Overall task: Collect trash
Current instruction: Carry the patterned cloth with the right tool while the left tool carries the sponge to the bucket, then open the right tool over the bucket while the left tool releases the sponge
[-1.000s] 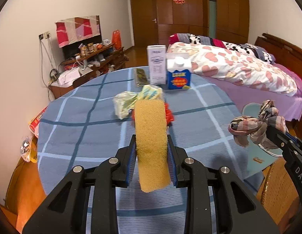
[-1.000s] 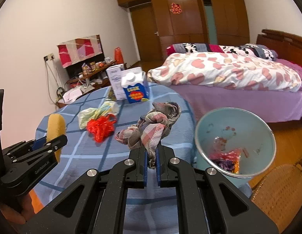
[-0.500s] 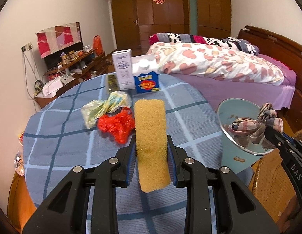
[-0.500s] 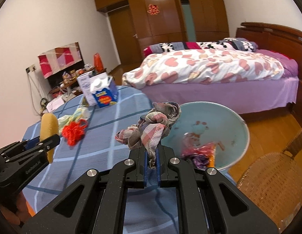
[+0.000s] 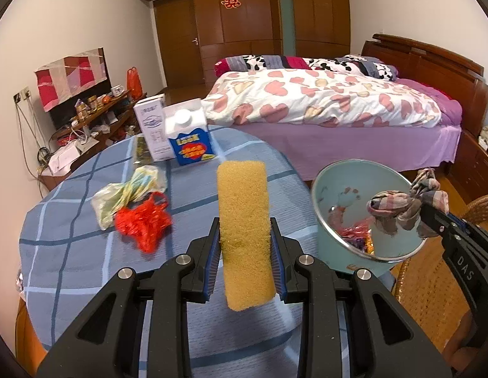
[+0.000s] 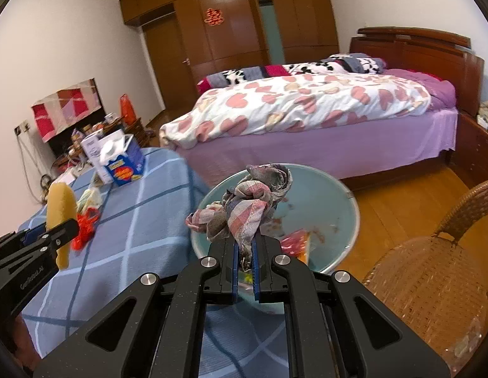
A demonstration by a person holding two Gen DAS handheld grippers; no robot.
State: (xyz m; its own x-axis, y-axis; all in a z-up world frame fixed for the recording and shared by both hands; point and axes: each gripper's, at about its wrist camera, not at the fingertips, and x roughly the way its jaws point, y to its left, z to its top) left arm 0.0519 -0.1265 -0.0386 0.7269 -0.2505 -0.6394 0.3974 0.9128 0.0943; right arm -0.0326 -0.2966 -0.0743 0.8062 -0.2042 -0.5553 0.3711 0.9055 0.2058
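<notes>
A yellow sponge (image 5: pixel 244 226) is clamped in the left gripper (image 5: pixel 244 267) above the surface (image 5: pixel 86 252). A plaid rag (image 6: pixel 250 211) is gripped by the right gripper (image 6: pixel 245 267) over the trash bin (image 6: pixel 338 201).

And the right tool (image 6: pixel 245 260) has swung across: a second ago the plaid rag (image 6: pixel 244 209) hung over the blue checked table (image 6: pixel 133 220), now it hangs right over the mouth of the pale blue bin (image 6: pixel 344 201), the wrappers inside showing just behind the cloth. From the left wrist view the bin (image 5: pixel 325 195) has come fully into sight at the table's right edge, where only a sliver showed before. The left tool (image 5: pixel 245 260) has drifted right too; the yellow sponge (image 5: pixel 244 220) now lines up clear of the red net bag (image 5: pixel 143 223) and the crumpled plastic bag (image 5: pixel 124 195), which have slid leftward in that view.
</notes>
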